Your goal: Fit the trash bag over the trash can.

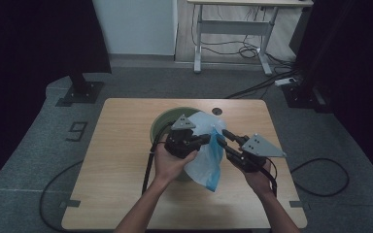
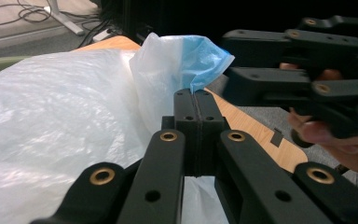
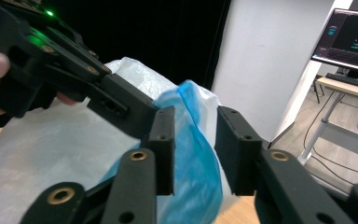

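My left fingers point(image 2: 196, 100) are pressed together on the blue-edged rim of the thin plastic bag point(image 1: 205, 150), which drapes over the green bin point(image 1: 161, 125) at the middle of the surface point(image 1: 116, 160). My right fingers point(image 3: 196, 140) are spread, with the blue fold between them but not pinched. To do this well, I judge I should keep the left pinch firm near the hem, close the right on a single layer just beside it, then draw the two apart gently so the film opens without tearing.

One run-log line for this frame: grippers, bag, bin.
left gripper: shut on plastic bag edge | right gripper: jaws open, blue bag edge between them | green bin: on table, bag partly over it
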A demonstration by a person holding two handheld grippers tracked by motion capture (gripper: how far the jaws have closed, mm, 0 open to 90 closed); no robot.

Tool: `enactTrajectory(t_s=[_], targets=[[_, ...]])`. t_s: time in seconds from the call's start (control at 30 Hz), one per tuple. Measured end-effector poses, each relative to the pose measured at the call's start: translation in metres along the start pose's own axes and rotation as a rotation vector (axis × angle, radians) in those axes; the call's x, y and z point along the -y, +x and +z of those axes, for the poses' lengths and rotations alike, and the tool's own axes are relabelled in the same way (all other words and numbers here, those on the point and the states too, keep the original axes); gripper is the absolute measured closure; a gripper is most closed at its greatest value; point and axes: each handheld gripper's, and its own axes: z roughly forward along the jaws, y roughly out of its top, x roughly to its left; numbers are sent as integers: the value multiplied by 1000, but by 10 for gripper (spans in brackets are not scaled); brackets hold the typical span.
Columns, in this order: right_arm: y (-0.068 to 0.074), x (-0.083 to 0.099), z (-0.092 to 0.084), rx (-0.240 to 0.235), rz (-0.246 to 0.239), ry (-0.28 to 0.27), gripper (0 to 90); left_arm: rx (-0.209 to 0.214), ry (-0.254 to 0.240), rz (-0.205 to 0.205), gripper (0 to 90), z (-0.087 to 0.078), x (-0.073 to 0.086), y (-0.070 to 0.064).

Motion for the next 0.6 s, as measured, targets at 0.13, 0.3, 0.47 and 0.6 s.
enactTrajectory(t_s=[0.13,0.3,0.47,0.6], targets=[[1,7,-12,-17,24,8,646,0,-9,-4,897,-4,1,2],[1,16,-15,-49,57,31,620,9,-14,4,897,-8,2,2],[4,21,-3,-76,80,50,597,16,-13,10,897,-10,2,1],[4,23,10,-88,110,64,581,29,-15,10,897,-10,2,1]])
